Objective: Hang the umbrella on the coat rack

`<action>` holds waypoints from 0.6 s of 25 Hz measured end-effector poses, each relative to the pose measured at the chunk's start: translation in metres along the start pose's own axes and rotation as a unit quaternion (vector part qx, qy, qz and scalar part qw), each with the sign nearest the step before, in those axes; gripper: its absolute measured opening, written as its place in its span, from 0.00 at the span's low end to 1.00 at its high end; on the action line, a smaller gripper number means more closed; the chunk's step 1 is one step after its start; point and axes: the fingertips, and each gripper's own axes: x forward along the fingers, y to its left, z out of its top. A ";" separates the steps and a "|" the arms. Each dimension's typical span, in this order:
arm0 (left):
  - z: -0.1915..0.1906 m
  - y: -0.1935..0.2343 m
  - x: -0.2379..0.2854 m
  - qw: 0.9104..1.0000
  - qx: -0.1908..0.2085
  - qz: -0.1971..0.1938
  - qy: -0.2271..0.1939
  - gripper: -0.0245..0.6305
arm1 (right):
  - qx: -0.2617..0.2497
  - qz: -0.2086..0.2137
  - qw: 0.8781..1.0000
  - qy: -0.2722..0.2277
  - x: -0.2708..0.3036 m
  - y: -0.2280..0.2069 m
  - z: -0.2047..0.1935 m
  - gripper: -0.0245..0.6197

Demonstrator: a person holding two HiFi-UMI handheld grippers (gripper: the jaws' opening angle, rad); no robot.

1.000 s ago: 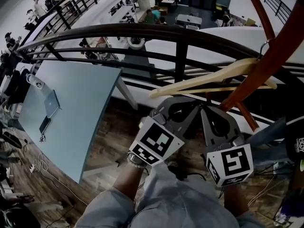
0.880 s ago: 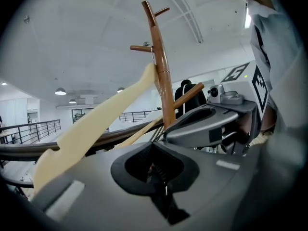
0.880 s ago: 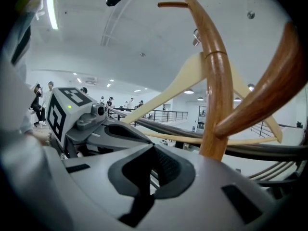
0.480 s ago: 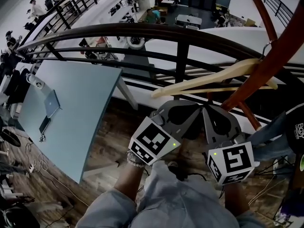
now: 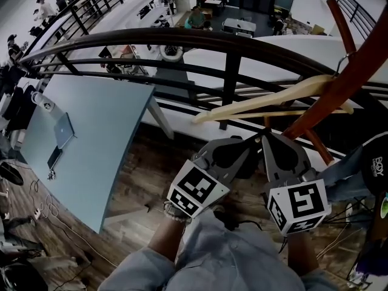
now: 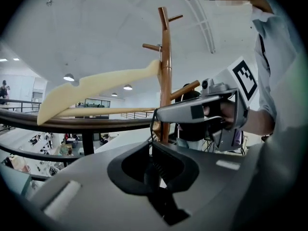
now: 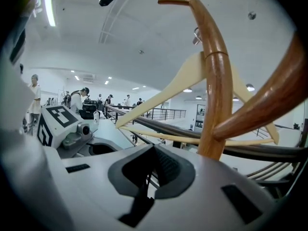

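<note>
Seen from above, a person stands at a dark curved railing [image 5: 182, 41] on a wooden floor [image 5: 139, 180], holding one hand-held gripper in each hand. The left hand-held gripper [image 5: 251, 143] and the right hand-held gripper [image 5: 268, 139] point away from the person, and their tips almost meet just beside the lower part of the coat rack [image 5: 354, 71].

The coat rack is a brown wooden pole with angled pegs. It stands at the far right, close to the railing. A pale wooden hanger [image 5: 260, 100] hangs on it and reaches left across the rails.

In the left gripper view the jaws are drawn together with only a thin slit between them. A thin dark loop rises at their tip, and it is unclear whether they pinch it. In the right gripper view the jaws are likewise drawn together, with nothing between them.

The umbrella cannot be made out in any view.

To the left a pale blue bench [image 5: 109, 138] carries a laptop [image 5: 65, 132].
</note>
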 end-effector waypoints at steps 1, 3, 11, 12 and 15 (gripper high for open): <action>-0.001 -0.001 0.000 1.000 -0.005 0.001 -0.001 0.04 | -0.002 0.000 1.000 0.000 0.000 0.001 0.001 0.03; -0.002 0.000 0.004 1.000 -0.013 0.005 -0.004 0.04 | -0.002 0.000 1.000 0.001 0.000 0.001 0.001 0.04; -0.003 -0.006 0.017 0.999 -0.050 -0.003 -0.012 0.06 | -0.006 0.005 1.000 0.005 -0.001 0.000 0.003 0.04; -0.005 -0.005 0.019 0.999 -0.048 0.002 -0.007 0.07 | -0.006 0.006 1.000 0.005 -0.001 0.000 0.004 0.04; -0.009 -0.004 0.026 0.999 -0.024 0.022 0.004 0.07 | -0.005 0.008 1.000 0.005 -0.001 -0.001 0.002 0.04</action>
